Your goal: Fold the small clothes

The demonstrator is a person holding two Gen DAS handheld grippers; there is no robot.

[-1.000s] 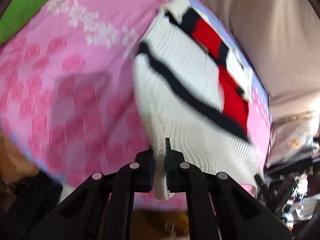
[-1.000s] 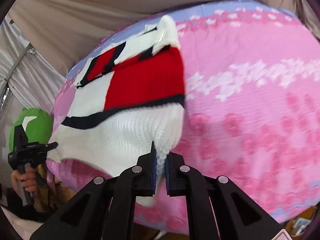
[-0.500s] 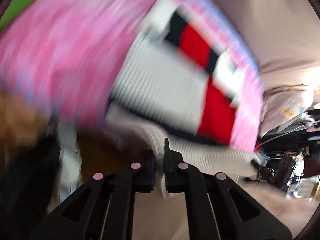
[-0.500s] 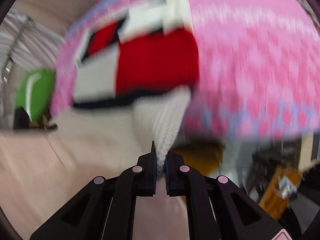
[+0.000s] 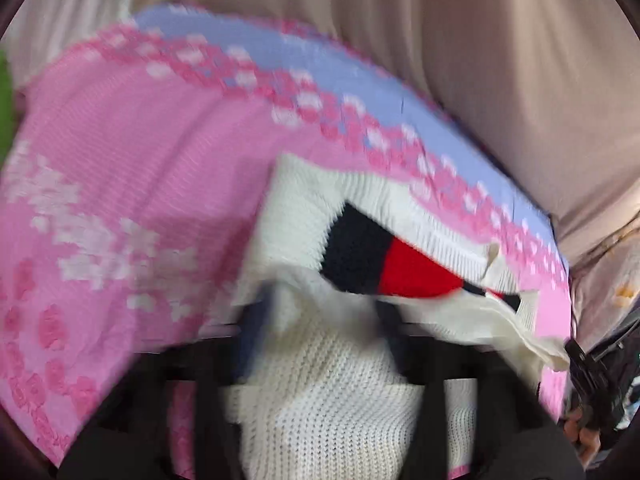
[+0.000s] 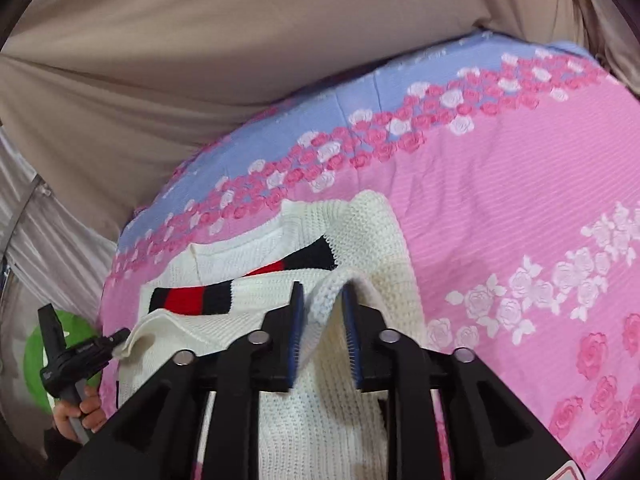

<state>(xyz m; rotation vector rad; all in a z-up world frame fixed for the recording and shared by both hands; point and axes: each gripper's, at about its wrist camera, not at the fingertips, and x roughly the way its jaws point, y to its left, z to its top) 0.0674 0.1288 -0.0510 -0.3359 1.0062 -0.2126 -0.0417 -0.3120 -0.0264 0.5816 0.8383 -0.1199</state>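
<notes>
**Hem's been brought up over the chest, both grippers letting go**

The person is mid-fold on the little white knit sweater (image 6: 320, 420) with the red and navy stripe. It lies on the pink rose-print bedspread (image 6: 520, 184), and its lower half is doubled up over the chest, so the hem edge now sits across the stripe, near the collar (image 6: 240, 240).

The right gripper (image 6: 322, 328) has its jaws opening: the blue pads are spread apart with a ridge of the knit hem standing between them, and it doesn't look like they press on it any more. The left gripper (image 5: 320, 360) is opening too, jaws spread wide over the white knit. That view is badly smeared, so whether any fabric touches those pads is hard to call; probably not.

So the step in hand looks like the release at the end of the bottom-to-top fold. Judging from how it lies, next up calls for pulling both grippers clear without dragging the hem back, since loose knit snags easily on ribbed pads. The left corner (image 6: 136, 336) looks rumpled and could use a tug flat. After that, a side-to-side fold would likely finish it.
</notes>
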